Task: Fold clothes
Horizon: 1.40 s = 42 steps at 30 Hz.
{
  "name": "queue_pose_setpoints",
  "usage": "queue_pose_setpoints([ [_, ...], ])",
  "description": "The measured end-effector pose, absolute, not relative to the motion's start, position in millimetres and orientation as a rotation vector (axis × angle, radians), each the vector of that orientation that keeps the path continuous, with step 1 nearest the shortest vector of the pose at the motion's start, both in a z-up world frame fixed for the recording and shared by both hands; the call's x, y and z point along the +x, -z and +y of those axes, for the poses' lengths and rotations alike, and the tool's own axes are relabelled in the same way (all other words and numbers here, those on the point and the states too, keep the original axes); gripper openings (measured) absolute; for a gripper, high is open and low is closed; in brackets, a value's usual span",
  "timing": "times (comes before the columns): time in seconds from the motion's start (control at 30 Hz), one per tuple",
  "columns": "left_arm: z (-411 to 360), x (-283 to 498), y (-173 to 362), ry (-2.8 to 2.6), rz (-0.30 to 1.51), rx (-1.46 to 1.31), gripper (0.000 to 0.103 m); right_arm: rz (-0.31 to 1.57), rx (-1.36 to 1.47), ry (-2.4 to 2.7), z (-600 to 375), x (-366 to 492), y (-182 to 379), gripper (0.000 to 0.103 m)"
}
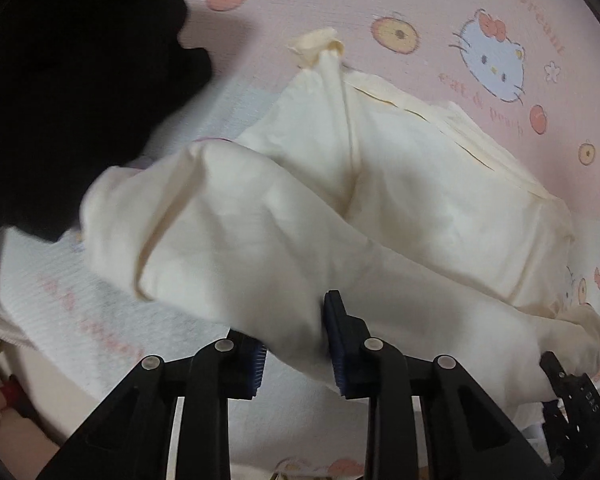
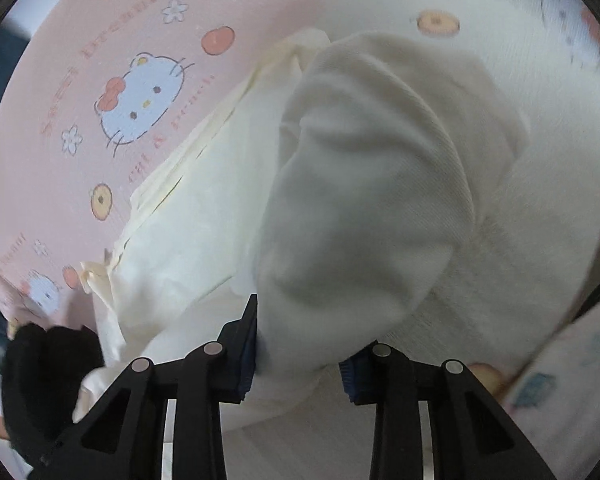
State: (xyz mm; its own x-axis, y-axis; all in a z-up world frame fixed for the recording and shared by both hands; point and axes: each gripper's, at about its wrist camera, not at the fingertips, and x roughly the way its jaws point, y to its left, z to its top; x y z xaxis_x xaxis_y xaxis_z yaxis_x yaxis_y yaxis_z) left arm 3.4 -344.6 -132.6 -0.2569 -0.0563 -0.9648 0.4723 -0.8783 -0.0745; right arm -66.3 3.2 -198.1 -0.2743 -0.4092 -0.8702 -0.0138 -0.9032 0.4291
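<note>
There is one cream garment [image 1: 300, 200] here, and it lies on one pink bedsheet [image 1: 340, 8] with a printed pattern of cartoon cats, flowers and round fruits. Two grippers are working on it, one for each hand.

The left gripper [image 1: 296, 344] points steeply down. Its two jaws are clenched on a thick fold of the cream garment, and the cloth bulges out between the two blue pads. From this fold the garment stretches away over the sheet to a small bunched tip at its far end. In the left wrist view one black garment [image 1: 68, 100] lies at the upper left, just beside the cream one. At the lower right edge of the same view a part of the right gripper [image 1: 572, 400] shows, with cloth at its tip.

The right gripper [image 2: 300, 364] also points down. A rounded bundle of the same cream garment [image 2: 360, 220] fills the space between its two jaws, and the cloth touches the left pad; the right pad is partly hidden under the cloth, so it seems to be grasping it. In the right wrist view the black garment [image 2: 48, 380] shows at the lower left.
</note>
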Motion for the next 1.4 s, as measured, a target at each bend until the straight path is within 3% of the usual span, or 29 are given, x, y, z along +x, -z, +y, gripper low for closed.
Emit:
queue_pose_setpoints([
  [0.33,-380,64,138,2.104,0.562,1.692,0.02,-0.365,1.73,2.238,27,-33,183,0.032],
  [0.53,-377,101,113,2.163,0.358,1.584,0.014,-0.29,1.693,2.262,27,-25,176,0.032],
  [0.7,-395,106,103,2.276,0.615,1.637,0.014,-0.312,1.735,2.209,16,-39,182,0.033],
  [0.77,-390,106,98,2.345,0.574,1.66,0.015,-0.322,1.754,2.186,12,-40,181,0.034],
  [0.83,-379,104,95,2.353,0.415,1.702,0.015,-0.261,1.763,2.17,12,-36,176,0.042],
  [0.9,-368,101,98,2.346,0.296,1.779,0.016,-0.174,1.764,2.15,10,-31,169,0.06],
  [0.97,-361,99,104,2.346,0.224,1.837,0.016,-0.133,1.741,2.133,12,-22,160,0.068],
  [1.13,-344,102,111,2.352,0.064,1.942,0.016,0.072,1.609,2.104,15,5,132,0.075],
  [1.4,-309,106,103,2.479,-0.622,1.816,0.016,0.741,1.293,1.984,-25,54,129,0.076],
])
